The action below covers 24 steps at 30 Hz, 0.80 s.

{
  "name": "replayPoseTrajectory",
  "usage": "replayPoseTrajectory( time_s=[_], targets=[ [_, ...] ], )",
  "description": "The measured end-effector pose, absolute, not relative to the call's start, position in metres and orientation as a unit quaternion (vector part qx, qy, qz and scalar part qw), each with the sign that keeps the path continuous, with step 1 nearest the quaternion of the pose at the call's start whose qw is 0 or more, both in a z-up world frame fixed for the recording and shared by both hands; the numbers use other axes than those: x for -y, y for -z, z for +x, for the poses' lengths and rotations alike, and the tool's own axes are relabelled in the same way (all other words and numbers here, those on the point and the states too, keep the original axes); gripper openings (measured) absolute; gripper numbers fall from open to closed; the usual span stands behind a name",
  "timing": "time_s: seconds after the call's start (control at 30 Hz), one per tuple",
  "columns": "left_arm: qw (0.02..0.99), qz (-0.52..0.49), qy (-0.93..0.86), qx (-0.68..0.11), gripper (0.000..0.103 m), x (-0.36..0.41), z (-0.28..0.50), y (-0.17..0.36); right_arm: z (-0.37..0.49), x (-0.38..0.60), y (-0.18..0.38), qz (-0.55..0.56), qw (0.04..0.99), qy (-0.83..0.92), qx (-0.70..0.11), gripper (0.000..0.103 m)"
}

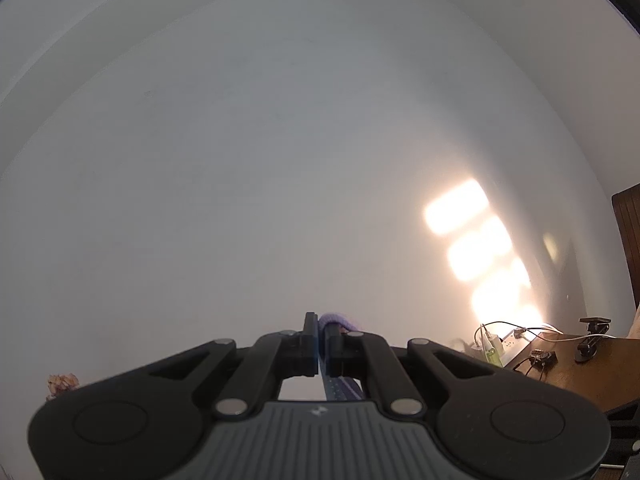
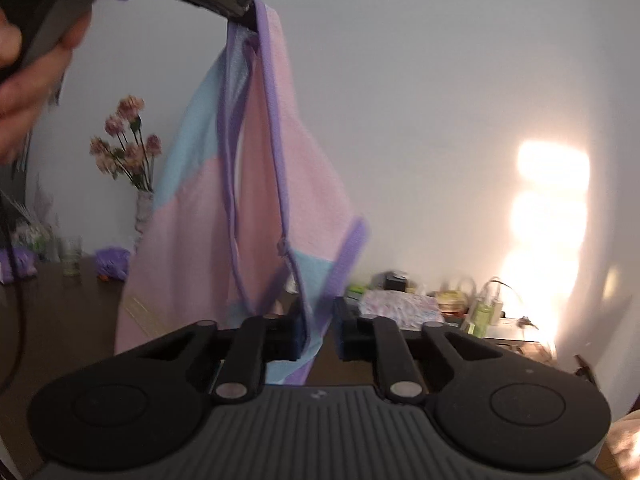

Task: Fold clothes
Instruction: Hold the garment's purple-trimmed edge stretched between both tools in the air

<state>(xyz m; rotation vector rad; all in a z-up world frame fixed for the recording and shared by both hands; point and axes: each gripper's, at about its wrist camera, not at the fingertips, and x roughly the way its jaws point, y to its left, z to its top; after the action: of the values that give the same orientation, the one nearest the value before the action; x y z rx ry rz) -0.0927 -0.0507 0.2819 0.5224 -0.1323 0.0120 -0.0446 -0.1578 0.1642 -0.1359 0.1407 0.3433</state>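
Left wrist view: one left hand-held gripper (image 1: 319, 340) points at a bare pale wall (image 1: 240, 160), its two black fingers pressed together on a strip of purple knit trim (image 1: 340, 321) that bulges out just past the tips; blue cloth shows below, between the finger arms. Three bright patches of sunlight (image 1: 476, 248) lie on the wall to the right. At the lower right, a dark wooden counter (image 1: 592, 372) carries one white power strip (image 1: 516, 338) with thin cables plugged in.

Right wrist view: one pink, light-blue and purple sleeveless garment (image 2: 248, 184) hangs in the air, pinched at its top purple edge by the left hand-held gripper (image 2: 250, 10), which a person's hand (image 2: 28, 80) grips at the upper left. The right hand-held gripper (image 2: 318, 334) sits at the garment's lower edge; its jaws stand apart with a purple-trimmed fold of cloth between them, lying against the left pad, while the right pad is clear of it. Behind, on the dark counter (image 2: 60, 312), one pale vase (image 2: 143, 216) holds a bunch of pink flowers (image 2: 128, 140), one clear glass (image 2: 72, 256) stands nearby, and one crumpled purple cloth (image 2: 113, 264) lies beside the garment. A folded, patterned, pale cloth (image 2: 400, 308) rests further right among blurred small bottles.
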Motion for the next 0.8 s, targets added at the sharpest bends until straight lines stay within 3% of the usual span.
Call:
replayPoseTrajectory(
  time_s=[0.07,0.17,0.3,0.4,0.53,0.67,0.8],
  targets=[
    [0.963,0.262,-0.007,0.064,0.002,0.052,-0.094,-0.277,-0.05,0.157,-0.164,-0.09,0.98,-0.163,-0.073,0.001],
    [0.959,0.274,-0.027,0.062,0.002,0.049,-0.09,-0.269,-0.047,0.161,-0.179,-0.128,0.975,-0.164,-0.075,0.001],
    [0.962,0.261,-0.053,0.053,0.001,0.03,-0.084,-0.278,-0.068,0.177,-0.262,-0.149,0.981,-0.119,0.018,0.001],
    [0.963,0.238,-0.06,0.111,0.001,0.011,-0.115,-0.316,-0.097,0.195,-0.333,-0.151,0.978,-0.088,0.11,0.001],
    [0.962,0.212,-0.024,0.173,0.002,-0.001,-0.176,-0.361,-0.154,0.218,-0.399,-0.136,0.97,-0.102,0.175,0.001],
    [0.952,0.208,-0.003,0.225,0.002,-0.002,-0.227,-0.379,-0.213,0.233,-0.426,-0.138,0.959,-0.096,0.229,0.001],
    [0.947,0.226,-0.01,0.229,0.002,0.008,-0.225,-0.378,-0.221,0.232,-0.431,-0.147,0.957,-0.087,0.235,0.001]
  ],
)
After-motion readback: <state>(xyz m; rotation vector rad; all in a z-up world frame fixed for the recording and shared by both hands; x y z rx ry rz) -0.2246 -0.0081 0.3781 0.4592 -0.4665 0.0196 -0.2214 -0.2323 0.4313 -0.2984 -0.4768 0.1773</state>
